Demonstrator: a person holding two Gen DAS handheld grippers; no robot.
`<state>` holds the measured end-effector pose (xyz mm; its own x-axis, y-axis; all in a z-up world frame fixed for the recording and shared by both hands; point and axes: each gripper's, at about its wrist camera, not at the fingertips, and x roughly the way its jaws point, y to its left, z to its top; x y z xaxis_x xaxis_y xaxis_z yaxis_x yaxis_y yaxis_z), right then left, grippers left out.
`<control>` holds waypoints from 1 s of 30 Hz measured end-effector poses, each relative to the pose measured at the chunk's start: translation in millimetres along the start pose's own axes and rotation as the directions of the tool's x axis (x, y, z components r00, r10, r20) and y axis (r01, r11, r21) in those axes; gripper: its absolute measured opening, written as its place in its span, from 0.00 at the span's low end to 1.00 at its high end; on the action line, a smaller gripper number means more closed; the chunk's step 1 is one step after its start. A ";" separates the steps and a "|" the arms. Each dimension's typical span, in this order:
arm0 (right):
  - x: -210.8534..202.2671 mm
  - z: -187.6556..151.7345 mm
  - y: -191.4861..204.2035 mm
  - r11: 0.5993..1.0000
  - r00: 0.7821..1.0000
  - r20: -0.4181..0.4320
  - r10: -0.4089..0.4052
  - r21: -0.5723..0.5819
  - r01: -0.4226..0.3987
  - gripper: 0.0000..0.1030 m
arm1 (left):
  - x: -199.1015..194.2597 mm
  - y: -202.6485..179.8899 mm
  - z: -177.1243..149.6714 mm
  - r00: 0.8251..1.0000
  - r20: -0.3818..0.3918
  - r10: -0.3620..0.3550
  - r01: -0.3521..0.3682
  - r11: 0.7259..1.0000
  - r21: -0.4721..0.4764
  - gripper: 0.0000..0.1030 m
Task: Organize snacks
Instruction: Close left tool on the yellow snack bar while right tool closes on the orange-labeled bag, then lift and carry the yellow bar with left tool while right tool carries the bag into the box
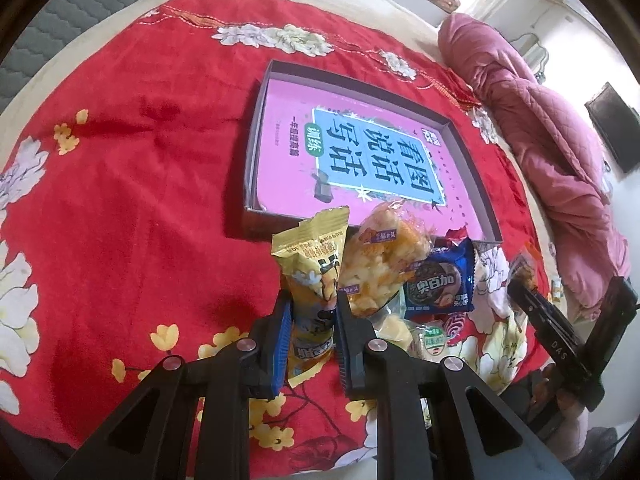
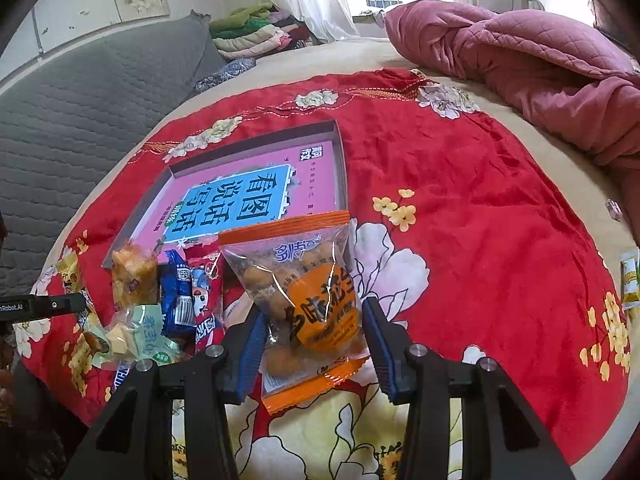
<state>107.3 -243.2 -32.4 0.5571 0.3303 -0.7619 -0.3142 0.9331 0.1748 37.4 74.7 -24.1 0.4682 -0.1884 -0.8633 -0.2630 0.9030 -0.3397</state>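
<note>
My left gripper point(image 1: 313, 312) is shut on a yellow snack packet point(image 1: 310, 276), held upright above the red floral blanket. My right gripper point(image 2: 314, 328) is shut on an orange-edged clear bag of round snacks point(image 2: 304, 292), its blue pads pressing both sides. Ahead of both lies a shallow cardboard box point(image 1: 460, 124) with a pink book inside, also in the right wrist view as the box point(image 2: 338, 160). A heap of snacks rests at the box's near edge: a clear bag of puffed pieces point(image 1: 380, 268), a blue biscuit packet point(image 1: 440, 284) and a green-labelled packet point(image 2: 144, 336).
A rolled pink quilt point(image 2: 520, 52) lies along the bed's right side. A grey padded headboard point(image 2: 80, 112) and folded clothes point(image 2: 252, 32) stand at the far left. Small yellow packets point(image 2: 630, 280) lie at the right edge of the blanket.
</note>
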 end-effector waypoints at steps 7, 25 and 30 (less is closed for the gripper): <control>-3.2 1.0 2.3 1.000 1.000 0.018 0.009 -0.005 -0.009 0.46 | -11.3 -1.0 3.8 0.999 0.039 0.000 0.000 1.000 0.004 0.20; -10.2 9.7 10.4 0.999 0.996 0.076 0.042 -0.015 -0.041 0.46 | -34.8 -18.2 32.0 0.990 0.143 -0.013 0.007 0.999 0.044 0.18; -13.2 16.8 13.3 0.998 0.992 0.113 0.060 -0.013 -0.059 0.46 | -36.9 -22.1 42.4 0.985 0.171 -0.015 0.006 0.999 0.049 0.17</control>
<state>108.7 -232.8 -9.5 0.6208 0.4000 -0.6743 -0.3569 0.9099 0.2112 61.7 78.0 31.0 0.6092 -0.1329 -0.7818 -0.2183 0.9197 -0.3264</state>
